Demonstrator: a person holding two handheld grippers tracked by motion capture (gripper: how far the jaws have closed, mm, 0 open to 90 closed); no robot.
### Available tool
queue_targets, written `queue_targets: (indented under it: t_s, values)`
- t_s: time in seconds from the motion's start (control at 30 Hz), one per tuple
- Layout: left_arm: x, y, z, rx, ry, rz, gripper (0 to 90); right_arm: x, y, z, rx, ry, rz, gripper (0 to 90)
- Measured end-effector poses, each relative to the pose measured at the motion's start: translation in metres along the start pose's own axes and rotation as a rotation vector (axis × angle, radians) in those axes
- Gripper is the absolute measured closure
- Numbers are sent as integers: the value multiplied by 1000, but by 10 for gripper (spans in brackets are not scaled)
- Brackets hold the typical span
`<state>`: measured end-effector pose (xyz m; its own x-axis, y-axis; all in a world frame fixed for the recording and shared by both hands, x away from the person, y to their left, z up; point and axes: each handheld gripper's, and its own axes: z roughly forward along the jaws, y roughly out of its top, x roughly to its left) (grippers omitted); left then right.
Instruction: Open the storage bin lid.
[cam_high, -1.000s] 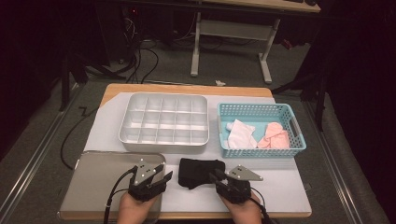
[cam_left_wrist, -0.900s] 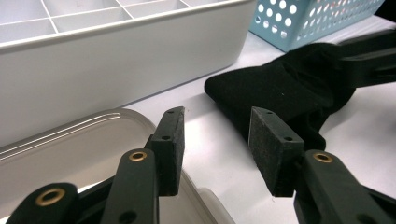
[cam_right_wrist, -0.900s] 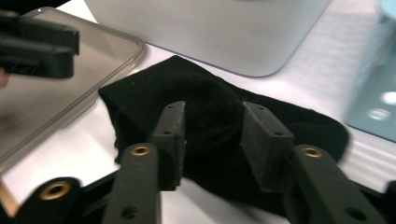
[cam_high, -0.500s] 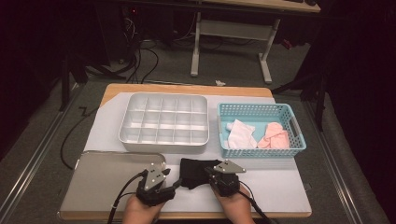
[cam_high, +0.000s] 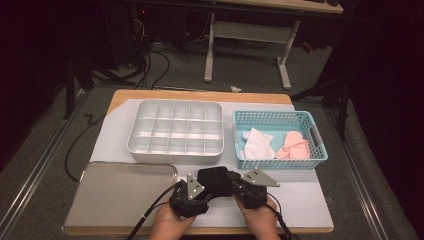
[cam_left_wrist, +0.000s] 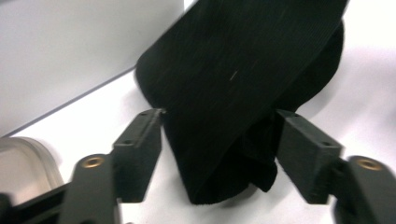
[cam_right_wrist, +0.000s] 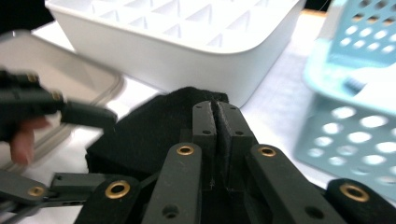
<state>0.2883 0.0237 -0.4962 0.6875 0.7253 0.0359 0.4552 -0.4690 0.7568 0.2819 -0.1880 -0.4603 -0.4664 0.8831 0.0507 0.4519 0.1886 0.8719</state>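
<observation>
Cloth is the thing in hand: one black cloth (cam_high: 214, 181) lies bunched on the white sheet (cam_high: 300, 195) that covers the table (cam_high: 200, 95), just in front of the divided tray (cam_high: 174, 131) and between the two grippers. Counting outward from that cloth, there are three containers: the divided tray with its grid of small compartments, all bare; one blue basket (cam_high: 280, 119) to the right of the tray, holding two pieces, a white cloth (cam_high: 258, 143) and a pink cloth (cam_high: 294, 147); and one flat metal tray (cam_high: 120, 195) to the left of the black cloth, with nothing lying in it. The left gripper (cam_high: 204, 198) sits at the near left edge of the black cloth, its jaws having just been opening and now standing wide, the cloth's edge between them without being pinched. The right gripper (cam_high: 231, 178) sits at the cloth's right edge, its jaws having just been closing and now nearly together, nipping a fold of the black cloth. The left gripper view brings out the ribbed weave of the black cloth (cam_left_wrist: 243, 84) and a gap between each pad and the fabric, which the high view cannot resolve. The right gripper view shows the fold caught between the closed jaws, the white wall of the divided tray (cam_right_wrist: 187, 56) just behind the cloth, and the left gripper (cam_right_wrist: 100, 147) reaching in from the side.
</observation>
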Motion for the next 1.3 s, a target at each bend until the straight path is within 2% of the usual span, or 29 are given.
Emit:
queue_targets:
  t_s: [0.13, 0.33, 0.43, 0.53, 0.63, 0.83, 0.97, 1.1, 1.23, 1.3]
  values:
    - [1, -3, -1, 0, -6, 2, 584, -11, -2, -6, -4, -26, 13, 860]
    - [4, -8, -4, 4, 21, 5, 770, -24, -28, 5, 103, -60, 24, 861]
    - [3, -9, -5, 23, 39, 30, 816, -28, -35, 11, 139, -67, 32, 861]
    - [5, -9, -8, 25, 50, 31, 837, -29, -37, 13, 152, -65, 22, 860]
    - [9, -10, -13, 4, 66, 18, 851, -25, -35, 13, 149, -57, 18, 859]
    - [23, -20, -25, -1, 88, -15, 851, -11, -32, 18, 144, -7, -5, 857]
    - [28, -28, -28, 5, 84, -34, 836, -2, -35, 26, 169, 16, -17, 855]
    - [30, -32, -30, -11, 68, -53, 750, -3, -36, 28, 183, 22, -7, 834]
    - [33, -33, -36, -46, 54, -74, 624, -7, -32, 22, 157, 28, -1, 783]
    - [35, -34, -40, -66, 40, -98, 570, -9, -30, 19, 144, 39, 13, 765]
